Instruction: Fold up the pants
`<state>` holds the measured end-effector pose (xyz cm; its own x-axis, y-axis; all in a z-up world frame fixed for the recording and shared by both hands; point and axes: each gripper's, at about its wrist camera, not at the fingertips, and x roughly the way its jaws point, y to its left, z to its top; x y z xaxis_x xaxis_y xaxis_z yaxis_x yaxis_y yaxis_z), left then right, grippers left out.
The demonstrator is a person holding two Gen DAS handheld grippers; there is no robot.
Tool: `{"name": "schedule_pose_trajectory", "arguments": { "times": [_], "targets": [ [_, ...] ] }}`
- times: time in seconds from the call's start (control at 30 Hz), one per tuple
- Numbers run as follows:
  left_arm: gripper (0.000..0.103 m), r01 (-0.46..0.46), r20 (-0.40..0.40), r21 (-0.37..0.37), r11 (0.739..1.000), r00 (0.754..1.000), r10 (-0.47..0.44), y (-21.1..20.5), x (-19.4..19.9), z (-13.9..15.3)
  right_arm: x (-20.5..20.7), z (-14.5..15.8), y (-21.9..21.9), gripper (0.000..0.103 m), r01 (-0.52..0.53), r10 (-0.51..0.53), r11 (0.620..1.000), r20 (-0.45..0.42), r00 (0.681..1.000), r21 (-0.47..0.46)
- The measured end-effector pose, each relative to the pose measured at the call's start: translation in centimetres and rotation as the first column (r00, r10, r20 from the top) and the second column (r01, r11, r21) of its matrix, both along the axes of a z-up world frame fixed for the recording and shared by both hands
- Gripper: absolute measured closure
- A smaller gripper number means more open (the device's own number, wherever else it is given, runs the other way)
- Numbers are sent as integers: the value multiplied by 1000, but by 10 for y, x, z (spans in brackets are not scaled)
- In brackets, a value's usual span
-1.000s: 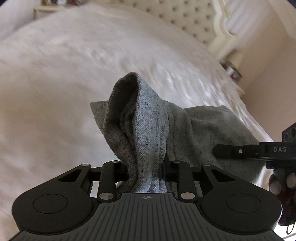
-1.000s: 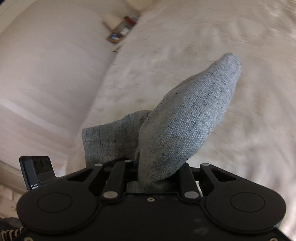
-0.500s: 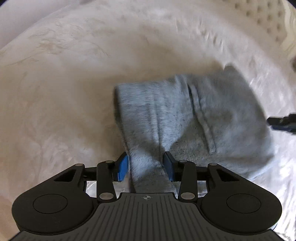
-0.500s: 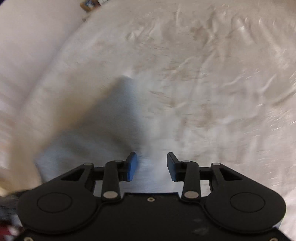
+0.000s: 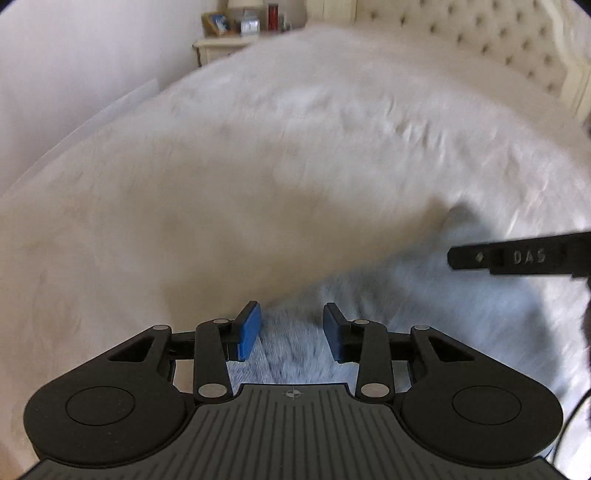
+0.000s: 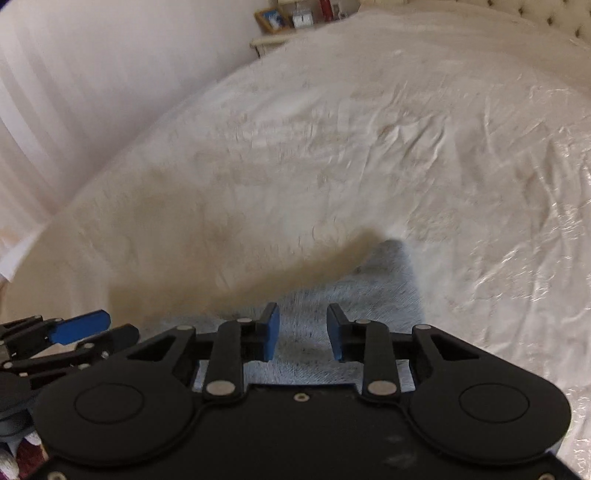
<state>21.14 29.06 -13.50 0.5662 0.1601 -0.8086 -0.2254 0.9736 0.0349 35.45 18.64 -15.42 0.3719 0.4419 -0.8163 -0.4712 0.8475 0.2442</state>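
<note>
— The left tongs [image 5: 291, 338] and the right tongs [image 6: 303, 332], how did they stand?

— Both were released, blue pads apart, with nothing between them. Each hovered over the near edge of the pants [image 5: 424, 314].

— And where were the pants?

— The grey pants [image 6: 354, 306] lay flat on the bed [image 5: 258, 166], just beyond both sets of tongs, blurred in the left view. The right tongs showed at the right edge of the left view, the left tongs at the left edge of the right view.

— Further out?

— A tufted headboard [image 5: 491, 40] and a nightstand [image 6: 269, 42] carrying a picture frame [image 6: 271, 18].
</note>
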Motion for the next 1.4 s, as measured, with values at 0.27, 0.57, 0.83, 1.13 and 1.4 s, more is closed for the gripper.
{"name": "schedule_pose_trajectory", "arguments": {
  "times": [0.27, 0.57, 0.83, 1.13, 1.4],
  "targets": [
    [65, 79, -88, 5, 997, 993, -79, -8, -83, -13, -89, -31, 3, 71, -85, 88, 992, 32, 996, -92],
    [66, 76, 46, 41, 996, 996, -78, -13, -56, 30, -85, 2, -32, 73, -65, 63, 995, 40, 997, 72],
    [61, 26, -99, 5, 1000, 995, -26, 6, -38, -18, 23, -34, -59, 90, 101, -104, 991, -29, 994, -82],
    [62, 131, -63, 14, 991, 990, -130, -20, -84, 14, -31, 8, -84, 74, 20, -21, 1000, 58, 998, 16],
    [62, -10, -132, -48, 999, 991, 3, -34, -107, 13, -126, -8, -115, 65, -2, -3, 995, -51, 999, -99]
  ]
}}
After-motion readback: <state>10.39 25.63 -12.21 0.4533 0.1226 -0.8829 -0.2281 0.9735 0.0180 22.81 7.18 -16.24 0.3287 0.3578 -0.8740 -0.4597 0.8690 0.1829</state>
